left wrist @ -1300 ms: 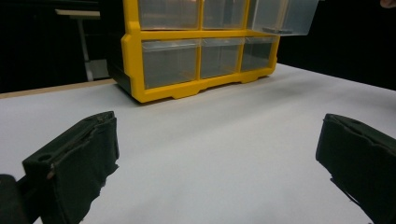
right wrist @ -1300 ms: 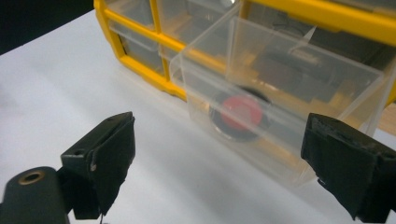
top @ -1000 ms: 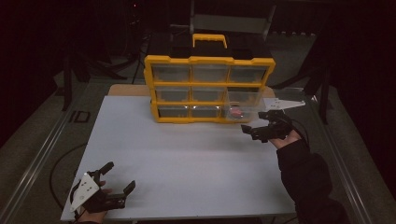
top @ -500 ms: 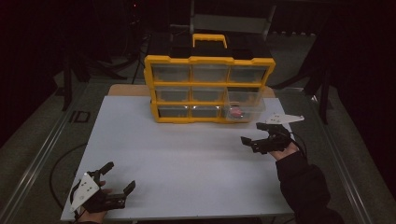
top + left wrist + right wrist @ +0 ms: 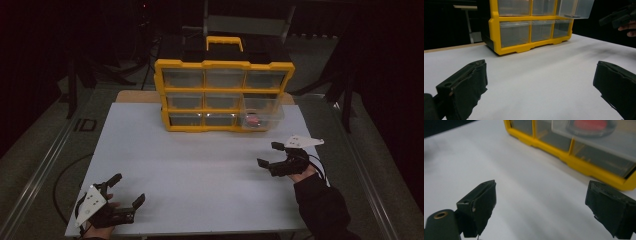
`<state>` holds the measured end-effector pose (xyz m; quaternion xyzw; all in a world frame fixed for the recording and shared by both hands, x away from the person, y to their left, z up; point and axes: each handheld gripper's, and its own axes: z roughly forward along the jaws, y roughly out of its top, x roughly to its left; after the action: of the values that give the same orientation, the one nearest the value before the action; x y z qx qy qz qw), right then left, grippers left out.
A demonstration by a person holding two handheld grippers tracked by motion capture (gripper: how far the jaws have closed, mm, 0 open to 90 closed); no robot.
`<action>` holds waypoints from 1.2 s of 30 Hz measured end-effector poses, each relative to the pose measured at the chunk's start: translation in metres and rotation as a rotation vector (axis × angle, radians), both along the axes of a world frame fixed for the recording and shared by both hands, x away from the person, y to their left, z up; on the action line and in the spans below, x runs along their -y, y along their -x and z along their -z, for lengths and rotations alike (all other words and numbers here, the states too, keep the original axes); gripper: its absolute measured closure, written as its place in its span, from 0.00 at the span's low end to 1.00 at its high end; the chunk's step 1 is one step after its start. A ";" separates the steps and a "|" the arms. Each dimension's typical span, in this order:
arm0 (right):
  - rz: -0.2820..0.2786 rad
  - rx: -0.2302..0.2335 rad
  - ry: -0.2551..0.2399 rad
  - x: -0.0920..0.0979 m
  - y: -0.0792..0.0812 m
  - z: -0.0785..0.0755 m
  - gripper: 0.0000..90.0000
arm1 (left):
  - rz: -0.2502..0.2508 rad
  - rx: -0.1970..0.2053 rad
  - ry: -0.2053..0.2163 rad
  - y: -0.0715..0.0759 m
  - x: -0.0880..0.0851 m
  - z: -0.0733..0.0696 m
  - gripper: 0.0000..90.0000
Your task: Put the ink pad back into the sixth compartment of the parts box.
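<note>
On the far side of the white surface (image 5: pixel 200 165) stands a yellow box of drawers (image 5: pixel 225 95) with a yellow handle (image 5: pixel 225 42) on top. It has three rows of see-through drawers. One clear drawer (image 5: pixel 261 112), the right one in the middle row, is pulled out toward the near side. A small red thing (image 5: pixel 253 120) lies inside it. The right claw (image 5: pixel 270 155) is near the right edge of the surface, a little way in front of the open drawer and not touching it. Its jaws are wide apart and hold nothing. A hand in a dark sleeve (image 5: pixel 325 210) grips it, and a grey plate (image 5: pixel 300 142) sits on top of it. The left claw (image 5: pixel 127 190) rests at the near left corner of the surface, well apart from the box. Its jaws are wide apart too, and nothing is between them. It also has a grey plate (image 5: pixel 91 201) on top. From the left gripper view, the box (image 5: pixel 529 27) is far ahead and the pulled-out drawer (image 5: pixel 574 8) sticks out at the top. From the right gripper view, the drawer with the red thing (image 5: pixel 590 124) is close, up and to the right, above the yellow bottom edge of the box (image 5: pixel 574 162).
</note>
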<state>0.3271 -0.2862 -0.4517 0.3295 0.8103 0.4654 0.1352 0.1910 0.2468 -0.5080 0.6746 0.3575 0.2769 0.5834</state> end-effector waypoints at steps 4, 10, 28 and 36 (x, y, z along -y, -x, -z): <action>-0.009 -0.016 -0.004 0.003 0.002 0.013 0.11 | 0.000 0.001 0.000 0.000 0.000 0.000 0.00; -0.031 -0.014 -0.003 0.005 0.008 0.027 0.11 | 0.001 0.002 0.000 0.000 0.000 0.000 0.00; -0.107 0.056 -0.015 0.007 0.028 0.049 0.13 | 0.005 0.005 0.001 0.000 0.000 -0.001 0.00; -0.110 0.105 0.035 0.003 0.032 0.054 0.13 | 0.009 0.005 0.006 0.000 0.000 0.000 0.00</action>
<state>0.2956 -0.2889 -0.5060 0.2571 0.8270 0.4745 0.1574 0.1909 0.2469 -0.5077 0.6739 0.3538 0.2750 0.5874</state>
